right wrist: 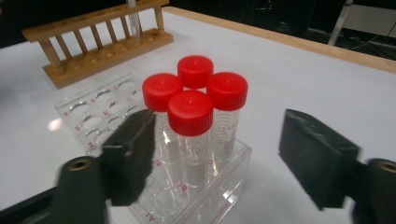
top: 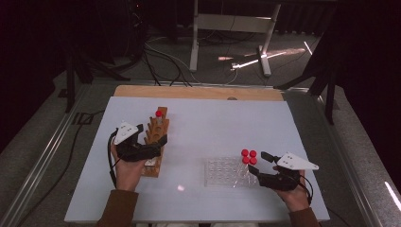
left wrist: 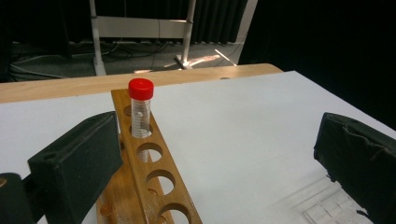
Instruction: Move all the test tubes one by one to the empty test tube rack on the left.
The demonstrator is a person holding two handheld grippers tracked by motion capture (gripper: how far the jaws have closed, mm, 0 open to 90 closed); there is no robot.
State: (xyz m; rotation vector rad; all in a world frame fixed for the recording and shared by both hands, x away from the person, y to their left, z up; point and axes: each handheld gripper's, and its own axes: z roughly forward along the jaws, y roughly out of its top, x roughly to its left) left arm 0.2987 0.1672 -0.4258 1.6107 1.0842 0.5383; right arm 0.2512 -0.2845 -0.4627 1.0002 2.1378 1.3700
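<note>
While the person's right gripper (top: 259, 164) hovers at the corner of a clear plastic rack (right wrist: 93, 116), four transparent tubes with ribbed red screw caps (right wrist: 190, 112) stand clustered in its near end. Its black padded jaws stand apart, one on each side of the nearest tube, and neither pad presses on it. Over at the left, a wooden rack (left wrist: 154, 177) with round drilled holes lies on the smooth white surface (top: 208, 123), carrying a single red-capped tube (left wrist: 140, 109) upright. Just beside that rack, the left gripper (top: 161, 142) has its jaws spread wide, with the wooden rack running between them, nothing gripped.
</note>
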